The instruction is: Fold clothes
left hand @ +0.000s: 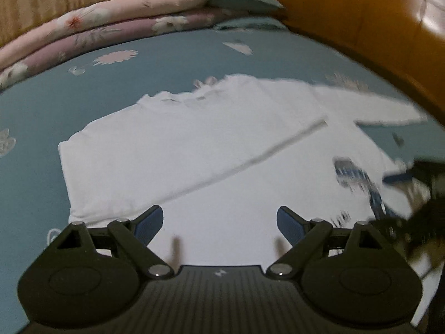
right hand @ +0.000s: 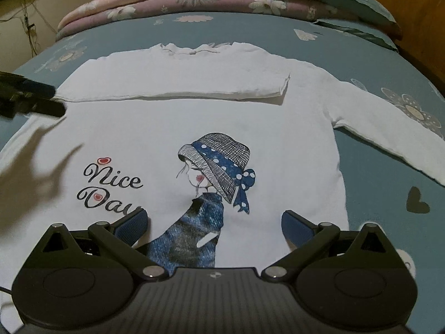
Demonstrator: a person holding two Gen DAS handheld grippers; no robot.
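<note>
Bed [right hand: 361, 64] fills both views; quilts [right hand: 194, 2] stacked at top. White shirt [right hand: 172, 128] lies flat mid-frame, front up. One sleeve [right hand: 172, 86] folded across chest, other sleeve [right hand: 389, 136] stretched to frame right, prob. awaiting its fold. Print reads "Nice Day". L gripper [left hand: 219, 224] & R gripper [right hand: 214, 228], bottom centre: fingers wide, holding nothing.

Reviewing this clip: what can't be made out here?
- Shirt hem: right wrist view, hidden behind the right gripper.
- "Nice Day" print: last letter covered by that gripper's pad.
- Right sleeve cuff: cut off at the frame edge.
- Left wrist view: print motion-blurred, unreadable.
</note>
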